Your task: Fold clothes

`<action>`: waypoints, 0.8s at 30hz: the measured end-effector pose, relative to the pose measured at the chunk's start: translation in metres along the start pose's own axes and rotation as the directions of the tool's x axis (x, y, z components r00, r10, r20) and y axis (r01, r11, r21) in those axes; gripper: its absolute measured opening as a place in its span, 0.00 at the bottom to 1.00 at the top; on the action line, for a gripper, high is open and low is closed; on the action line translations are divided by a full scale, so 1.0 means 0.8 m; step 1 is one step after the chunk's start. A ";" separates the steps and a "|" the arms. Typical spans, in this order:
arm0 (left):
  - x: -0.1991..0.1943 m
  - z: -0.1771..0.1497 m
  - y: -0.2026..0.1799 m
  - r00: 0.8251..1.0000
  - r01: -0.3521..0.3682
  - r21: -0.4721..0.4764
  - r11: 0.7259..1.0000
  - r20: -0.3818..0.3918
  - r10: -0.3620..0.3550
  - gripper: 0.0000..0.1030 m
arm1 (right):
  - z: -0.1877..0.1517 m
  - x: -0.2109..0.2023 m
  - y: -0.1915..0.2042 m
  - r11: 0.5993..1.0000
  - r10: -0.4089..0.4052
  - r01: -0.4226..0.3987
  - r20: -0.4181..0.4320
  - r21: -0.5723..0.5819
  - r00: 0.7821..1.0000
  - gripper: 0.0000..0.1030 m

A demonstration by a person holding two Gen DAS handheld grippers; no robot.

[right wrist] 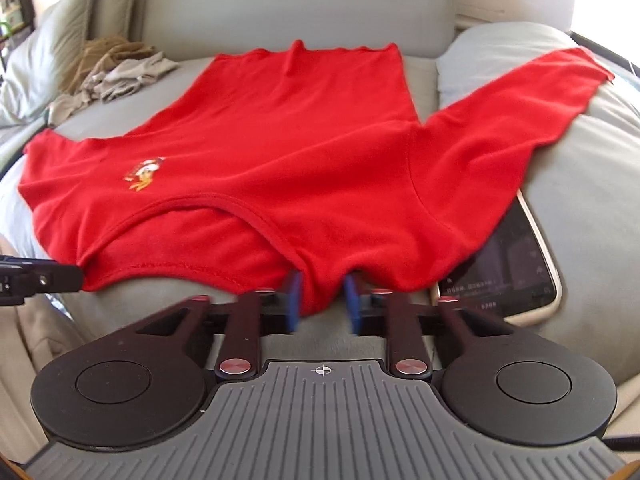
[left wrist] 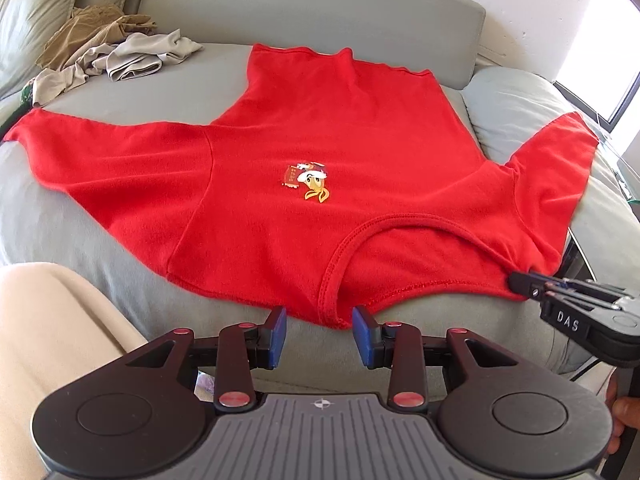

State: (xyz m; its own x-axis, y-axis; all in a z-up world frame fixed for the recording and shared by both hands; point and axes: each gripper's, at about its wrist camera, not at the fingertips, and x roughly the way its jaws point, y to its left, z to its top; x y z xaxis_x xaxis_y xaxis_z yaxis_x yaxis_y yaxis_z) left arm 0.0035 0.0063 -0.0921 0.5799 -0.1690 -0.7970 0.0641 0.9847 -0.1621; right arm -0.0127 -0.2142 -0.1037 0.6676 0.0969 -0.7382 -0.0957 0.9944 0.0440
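A red long-sleeved shirt (left wrist: 312, 128) with a small cartoon patch lies spread flat on a grey sofa seat (left wrist: 120, 92), collar nearest me, sleeves out to both sides. It also shows in the right wrist view (right wrist: 280, 140). My left gripper (left wrist: 320, 326) is open, with the left end of the collar edge lying between its blue pads, not pinched. My right gripper (right wrist: 322, 300) is open too, its pads on either side of the shirt's right shoulder edge. The right gripper's tip shows in the left wrist view (left wrist: 520, 282).
A pile of tan and beige clothes (left wrist: 108, 48) lies at the seat's back left. A phone (right wrist: 508, 264) lies on the right cushion, partly under the right sleeve. Sofa back (left wrist: 300, 4) and cushions ring the seat. A beige-clad leg (left wrist: 48, 340) is at the front left.
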 end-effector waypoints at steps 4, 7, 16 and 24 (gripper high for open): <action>-0.003 -0.001 0.010 1.000 0.004 -0.034 0.999 0.001 -0.004 0.34 | 0.007 -0.023 0.012 1.000 0.006 -0.006 0.012 -0.021 1.000 0.05; -0.004 -0.003 0.015 1.000 0.015 -0.042 0.999 -0.004 -0.015 0.34 | 0.009 -0.038 0.012 0.999 0.022 -0.022 -0.018 0.025 1.000 0.05; -0.012 -0.004 0.021 0.999 0.034 -0.044 0.998 -0.020 -0.035 0.38 | -0.008 -0.030 -0.014 0.989 0.002 0.021 -0.159 0.143 0.987 0.08; 0.003 0.051 -0.002 0.998 -0.009 0.069 0.998 0.059 0.005 0.63 | 0.036 -0.048 -0.024 0.992 -0.003 0.000 0.026 0.123 1.000 0.49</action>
State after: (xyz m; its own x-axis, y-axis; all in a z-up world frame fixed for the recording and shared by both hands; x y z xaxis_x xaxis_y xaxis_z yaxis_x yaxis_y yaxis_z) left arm 0.0382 0.0063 -0.0700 0.6269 -0.1617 -0.7622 0.1149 0.9867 -0.1148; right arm -0.0154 -0.2356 -0.0566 0.6867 0.0945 -0.7208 -0.0044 0.9920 0.1260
